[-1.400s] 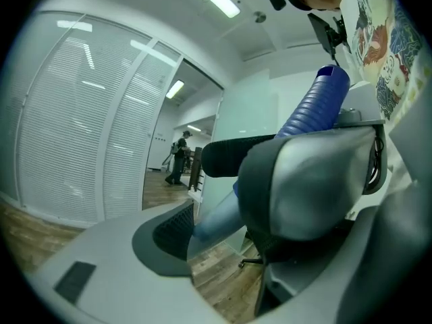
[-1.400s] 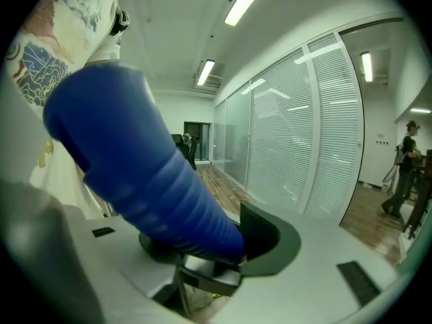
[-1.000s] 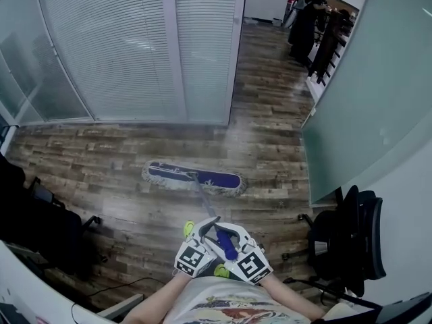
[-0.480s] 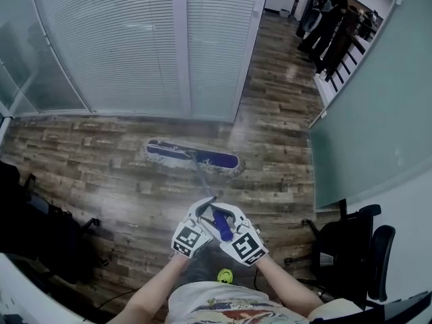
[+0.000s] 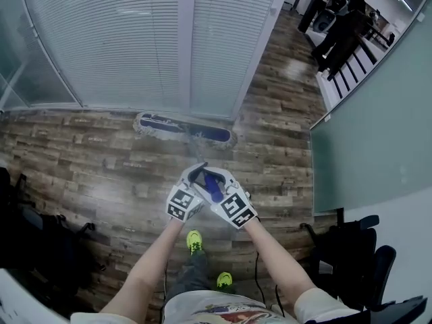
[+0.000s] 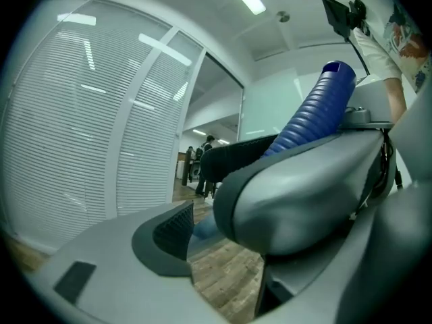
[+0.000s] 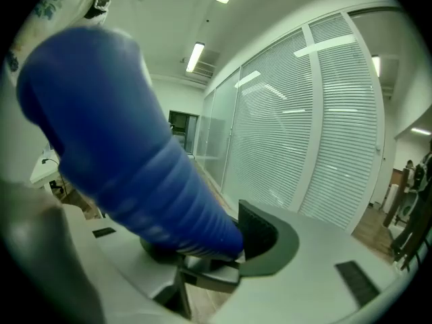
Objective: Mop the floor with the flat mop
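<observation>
The flat mop's blue head with its white fringe point(image 5: 183, 128) lies on the wood floor against the foot of the blind-covered glass wall. Its thin pole runs back to a blue ribbed grip point(image 5: 212, 186). My left gripper point(image 5: 196, 182) and right gripper point(image 5: 220, 183) close on that grip from either side, marker cubes towards me. In the left gripper view the grip point(image 6: 317, 110) slants up to the right past the black pad point(image 6: 172, 231). The right gripper view has the grip point(image 7: 121, 160) filling the left side, pressed against the pad point(image 7: 262, 238).
A glass wall with white blinds point(image 5: 135, 39) stands ahead. A frosted glass partition point(image 5: 364, 127) runs along the right, with black office chairs point(image 5: 358, 248) below it and dark chairs point(image 5: 34, 248) at left. People point(image 5: 344, 25) stand down the corridor. My yellow-green shoes point(image 5: 194, 240) are behind the grippers.
The mop head has slid forward across the floor to the foot of the blind wall. Both grippers moved forward with the grip still in them, and the person stepped ahead.
</observation>
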